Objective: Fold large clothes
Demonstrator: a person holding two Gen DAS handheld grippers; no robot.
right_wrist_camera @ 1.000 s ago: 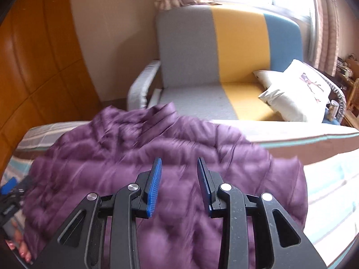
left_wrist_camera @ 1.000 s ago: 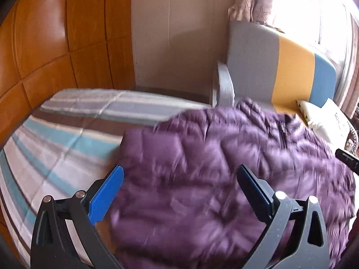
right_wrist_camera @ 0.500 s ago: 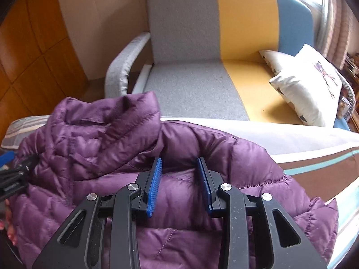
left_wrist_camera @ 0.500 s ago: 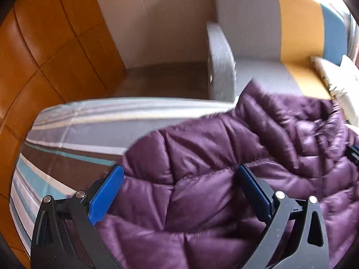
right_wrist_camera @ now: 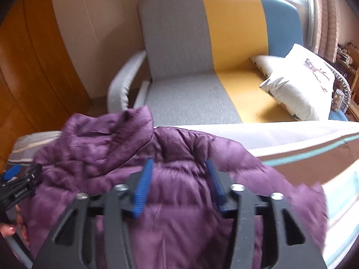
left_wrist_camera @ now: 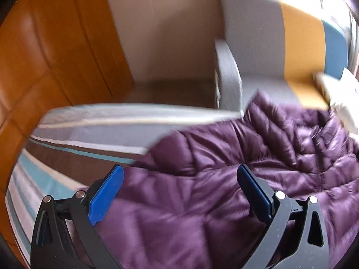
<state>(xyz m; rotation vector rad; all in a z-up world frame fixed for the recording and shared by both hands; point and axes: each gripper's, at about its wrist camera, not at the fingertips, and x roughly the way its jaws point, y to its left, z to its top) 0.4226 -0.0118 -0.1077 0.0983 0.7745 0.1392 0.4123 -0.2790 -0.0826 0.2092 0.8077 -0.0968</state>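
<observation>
A purple quilted puffer jacket (right_wrist_camera: 175, 179) lies spread on a bed with a striped cover (left_wrist_camera: 67, 154) of blue, brown, white and grey bands, its collar (right_wrist_camera: 125, 130) standing up at the far edge of the bed, toward the sofa. Over the jacket's near part, the right gripper (right_wrist_camera: 179, 179) points down at the fabric with its blue-padded jaws opening; padded cloth bulges up between them, but the pads stand just clear of it on either side, so they grip nothing. To the jacket's other side, the left gripper (left_wrist_camera: 179, 183) hangs over the shoulder and sleeve area with its jaws spread wide, the fabric lying below and between them, unheld; one blue pad sits over the jacket's edge where it meets the striped cover. In the right wrist view that same gripper's tip shows at the jacket's far left, with fingertips (right_wrist_camera: 11, 229) of a hand just below it. Beyond the jacket, just past the bed's far edge, stands a sofa (right_wrist_camera: 179, 51) in grey, yellow and blue panels, with white cushions (right_wrist_camera: 298, 83) at its blue end. Orange wooden panelling (left_wrist_camera: 44, 44) rises beside the bed, away from the sofa's cushions.
</observation>
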